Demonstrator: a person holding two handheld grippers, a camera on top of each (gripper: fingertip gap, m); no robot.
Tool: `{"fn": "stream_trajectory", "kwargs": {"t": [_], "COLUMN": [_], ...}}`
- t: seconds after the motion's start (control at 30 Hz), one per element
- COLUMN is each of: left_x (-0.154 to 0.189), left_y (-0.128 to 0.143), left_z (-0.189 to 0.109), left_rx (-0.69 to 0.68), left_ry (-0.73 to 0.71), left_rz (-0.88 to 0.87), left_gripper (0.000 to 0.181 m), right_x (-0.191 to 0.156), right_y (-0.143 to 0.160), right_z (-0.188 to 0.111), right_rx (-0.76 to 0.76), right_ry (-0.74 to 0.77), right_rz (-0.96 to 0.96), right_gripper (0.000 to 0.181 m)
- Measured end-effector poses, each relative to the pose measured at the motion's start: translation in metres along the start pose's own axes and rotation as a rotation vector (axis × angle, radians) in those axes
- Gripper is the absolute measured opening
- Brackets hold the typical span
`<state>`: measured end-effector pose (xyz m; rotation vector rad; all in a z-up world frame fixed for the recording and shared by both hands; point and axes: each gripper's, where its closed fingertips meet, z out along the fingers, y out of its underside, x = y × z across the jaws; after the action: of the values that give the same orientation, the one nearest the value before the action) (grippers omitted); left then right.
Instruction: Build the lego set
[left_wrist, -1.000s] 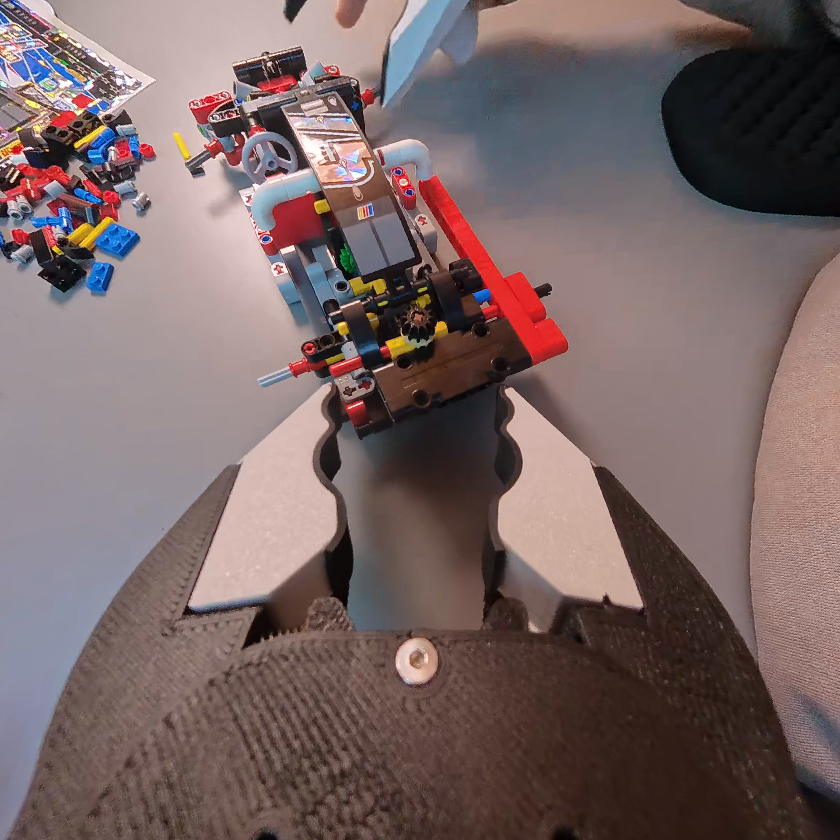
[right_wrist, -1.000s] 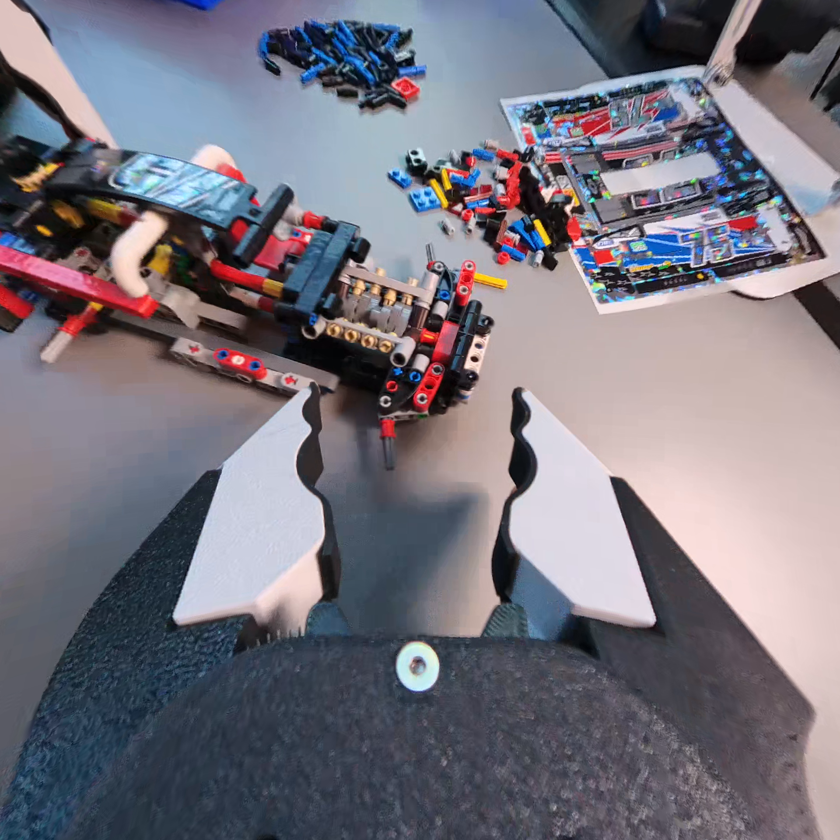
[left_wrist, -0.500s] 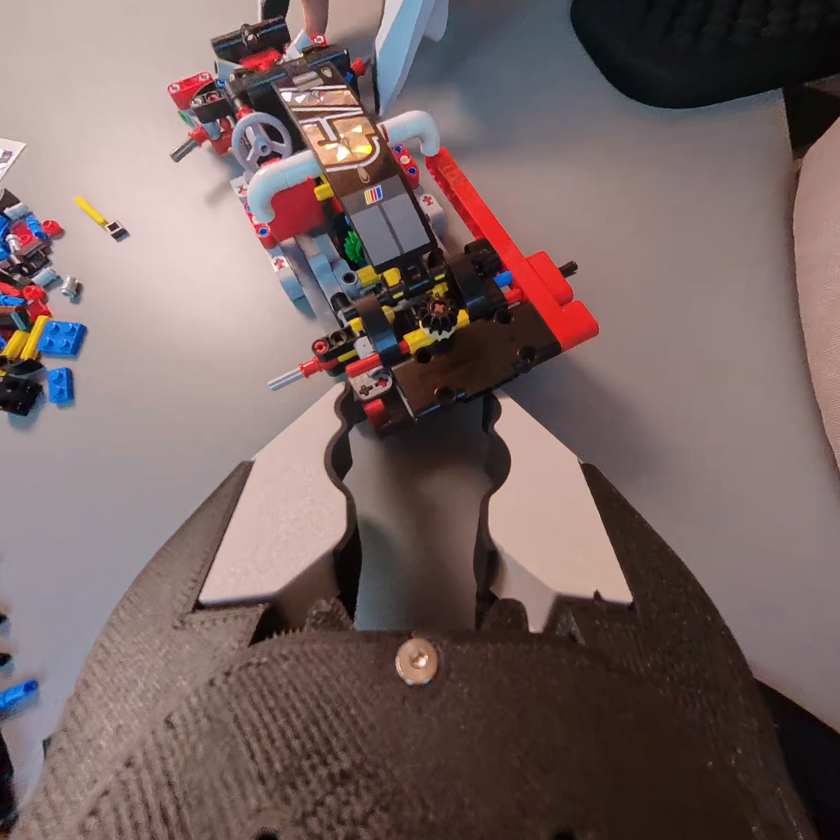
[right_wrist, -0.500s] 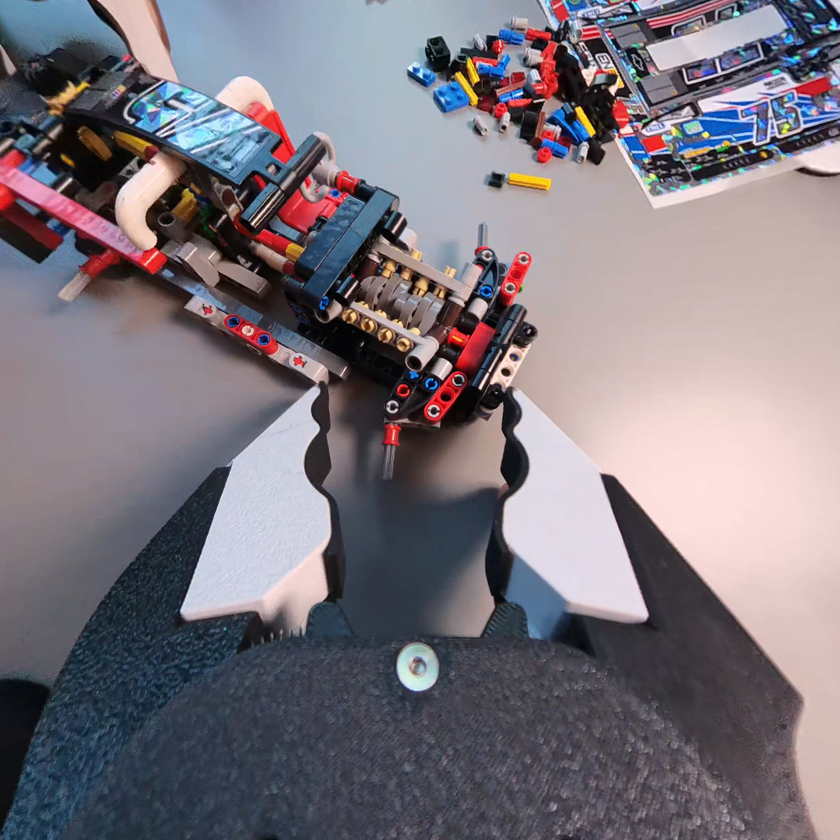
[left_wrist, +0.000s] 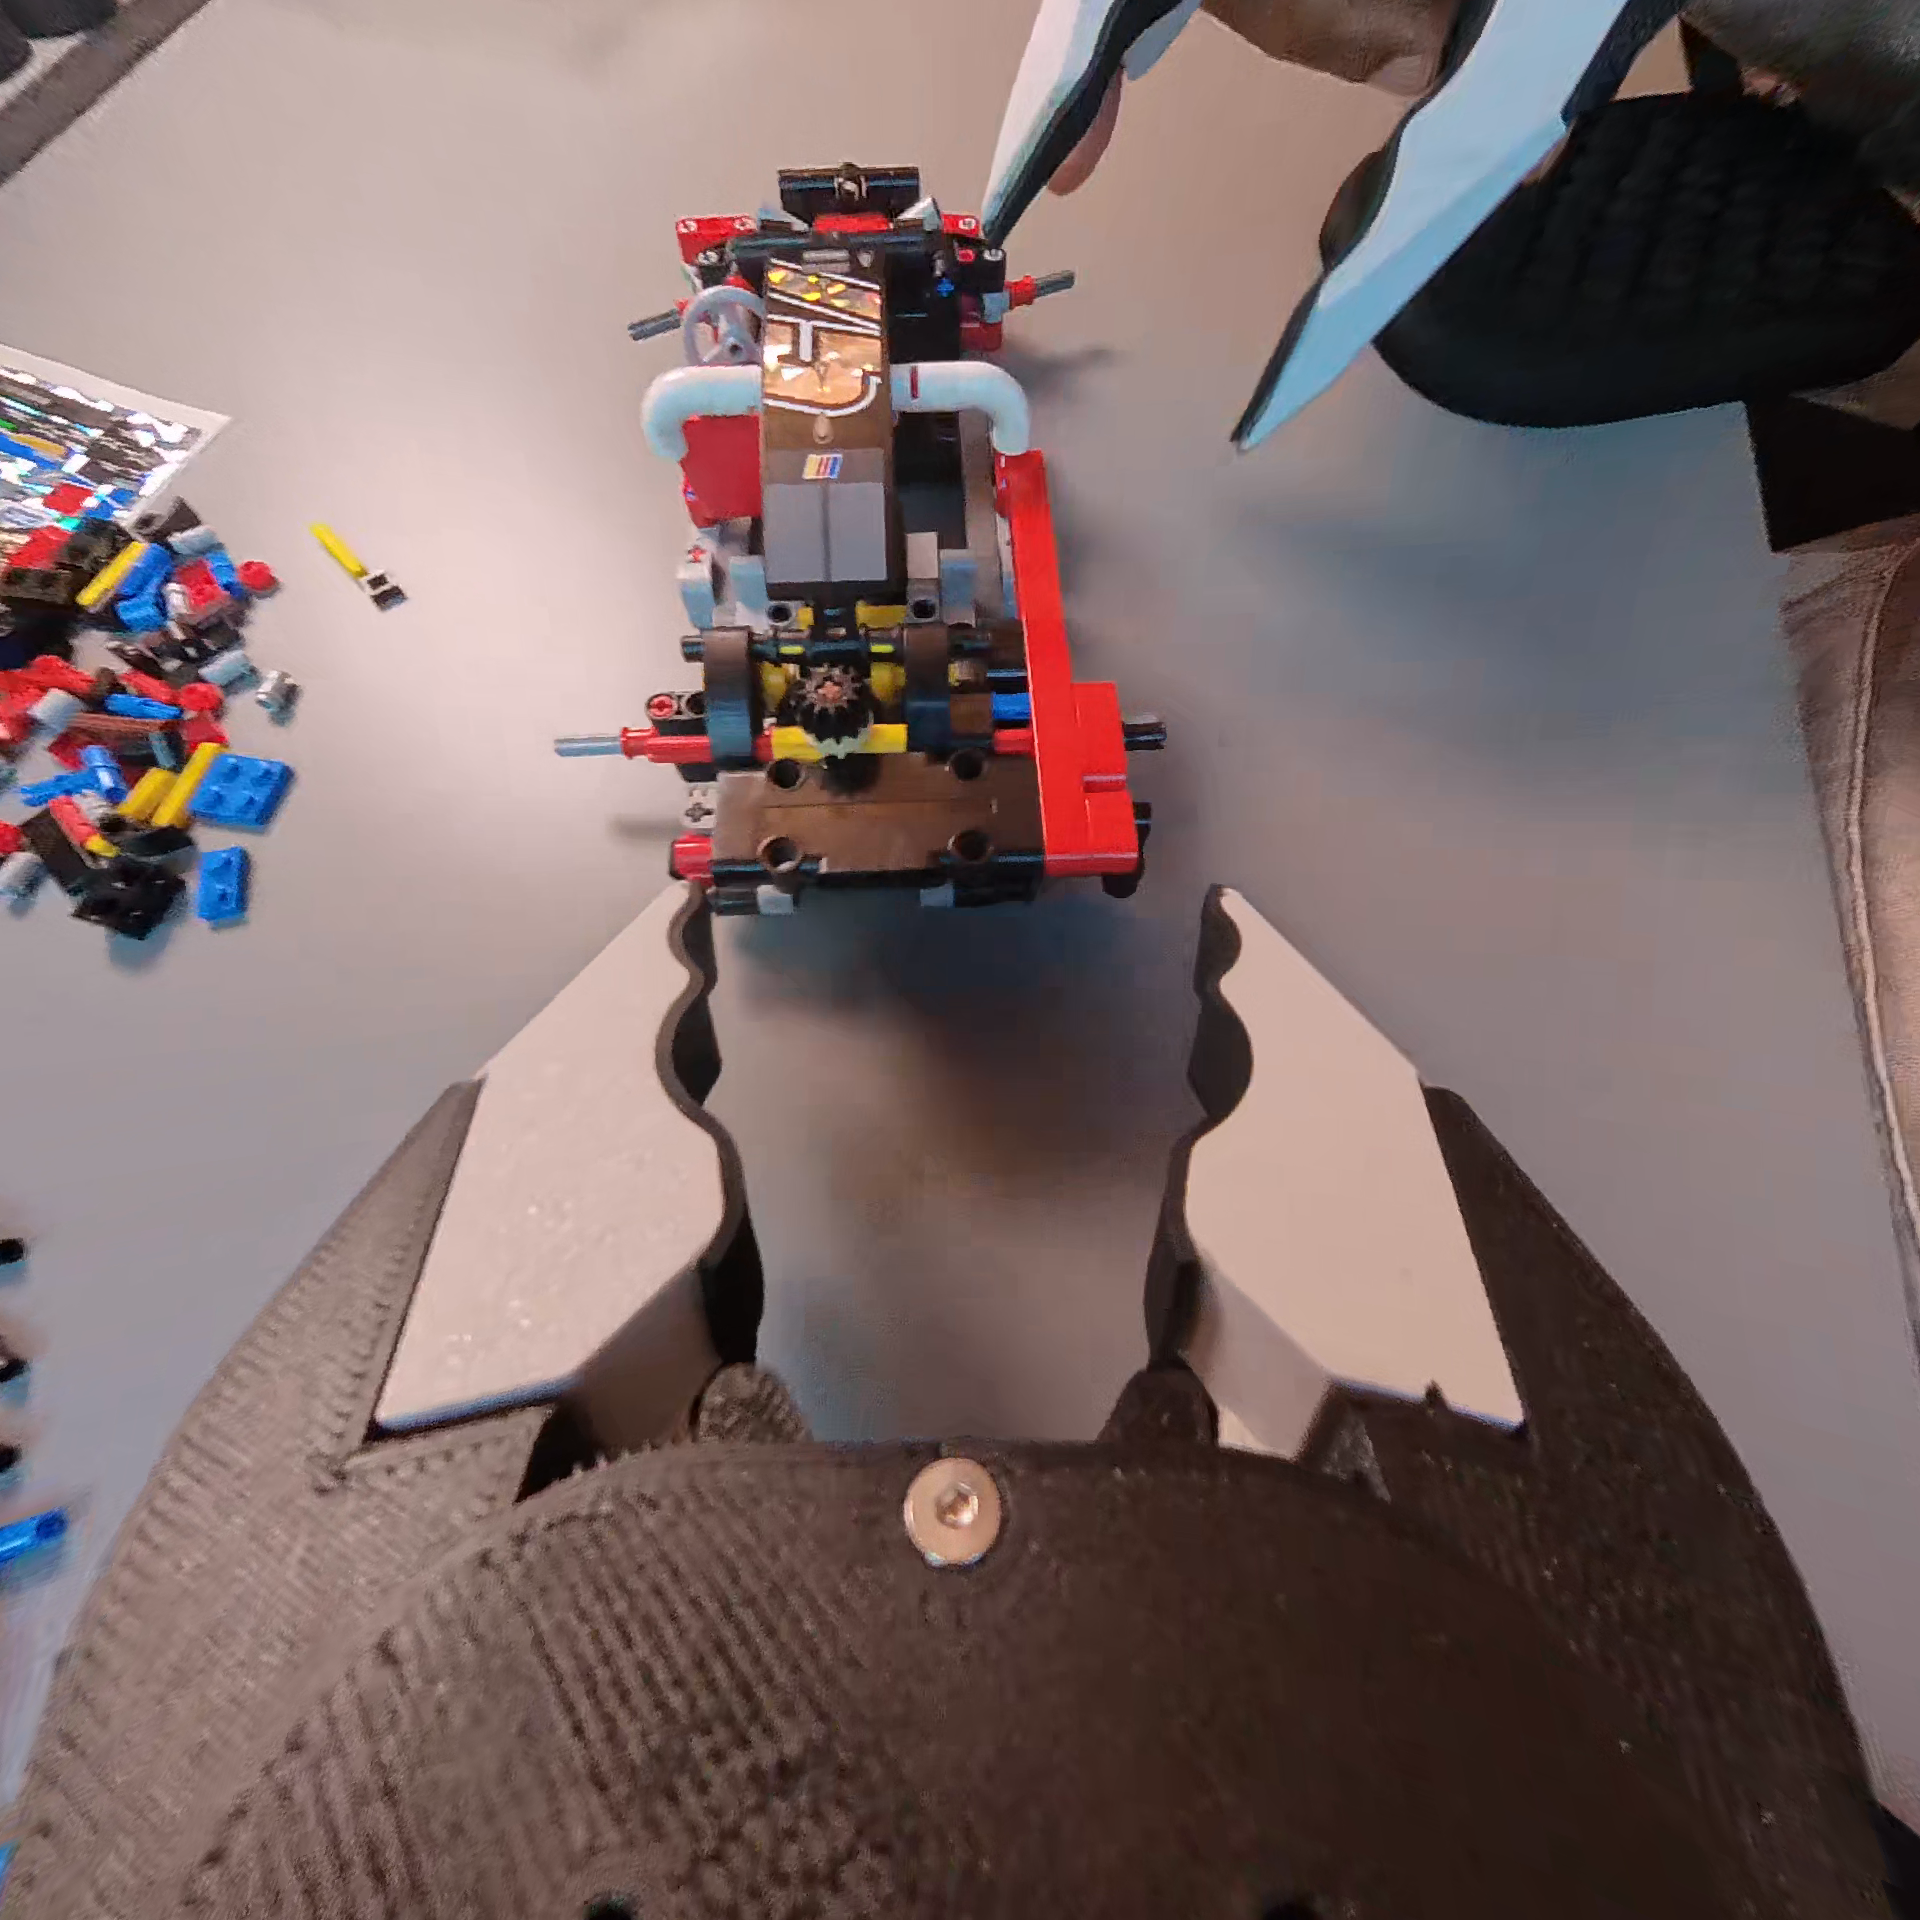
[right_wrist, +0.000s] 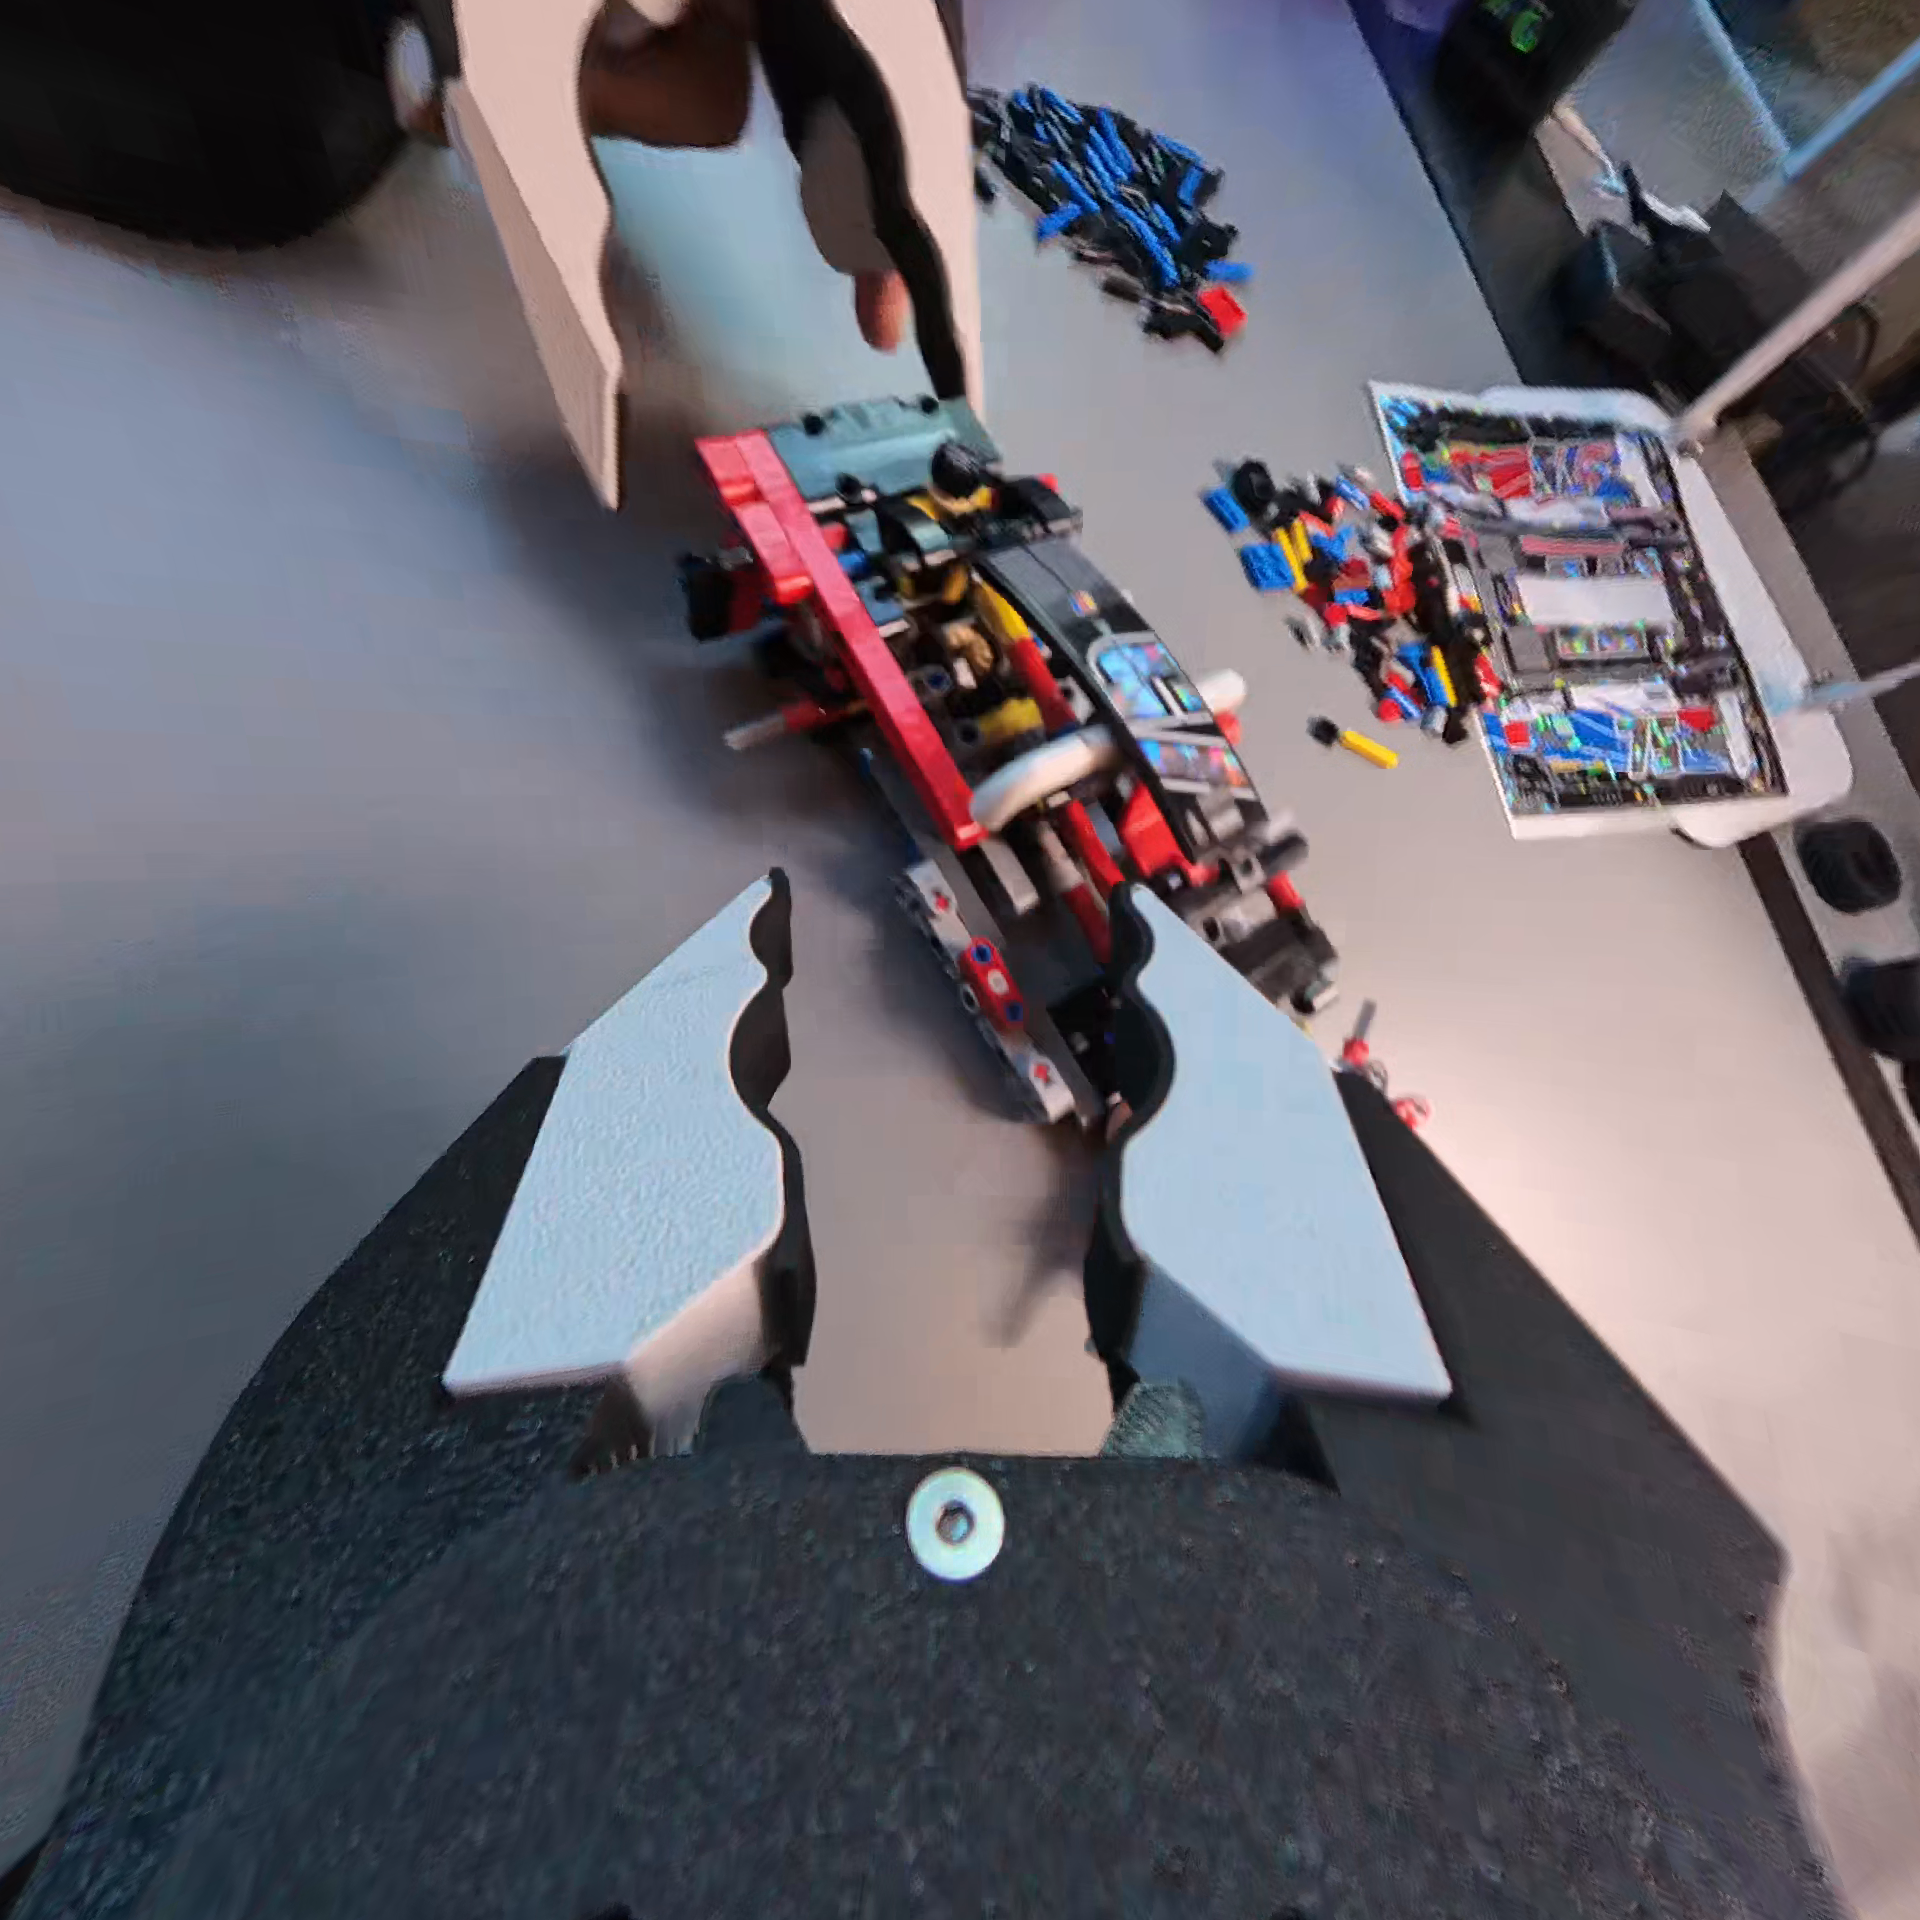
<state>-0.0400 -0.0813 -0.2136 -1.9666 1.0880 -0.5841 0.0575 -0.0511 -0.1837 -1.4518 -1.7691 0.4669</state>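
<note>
The half-built lego car (left_wrist: 883, 582) lies flat on the grey table (left_wrist: 436, 260), long and narrow, with a red beam (left_wrist: 1039, 644) along one side and a shiny stickered panel on top. The left gripper (left_wrist: 951, 904) sits just short of the car's rear end with its jaws spread wide and nothing between them; one fingertip (left_wrist: 686, 925) is right at the corner of the dark rear block, though I cannot tell whether it touches. From the opposite end comes the right gripper (right_wrist: 945, 904), also spread apart and empty, its right finger (right_wrist: 1195, 1039) lying over the front part of the car, so that end is partly hidden (the view is rather blurred).

Off to one side a loose pile of small bricks (left_wrist: 125, 717) in red, blue, yellow and black lies next to a colourful sticker sheet (right_wrist: 1579, 603). A single yellow piece (left_wrist: 353, 561) lies between the pile and the car. A further heap of blue and black parts (right_wrist: 1112, 197) lies farther off.
</note>
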Motion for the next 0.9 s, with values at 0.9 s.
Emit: {"fn": "stream_trajectory", "kwargs": {"t": [0.9], "left_x": [-0.025], "left_y": [-0.001], "left_z": [0.031], "left_rx": [-0.026], "left_ry": [-0.125], "left_rz": [0.066], "left_gripper": [0.098], "right_x": [0.007], "right_y": [-0.038], "right_z": [0.08], "right_rx": [-0.324], "right_ry": [-0.422], "right_rz": [-0.242], "right_gripper": [0.11]}}
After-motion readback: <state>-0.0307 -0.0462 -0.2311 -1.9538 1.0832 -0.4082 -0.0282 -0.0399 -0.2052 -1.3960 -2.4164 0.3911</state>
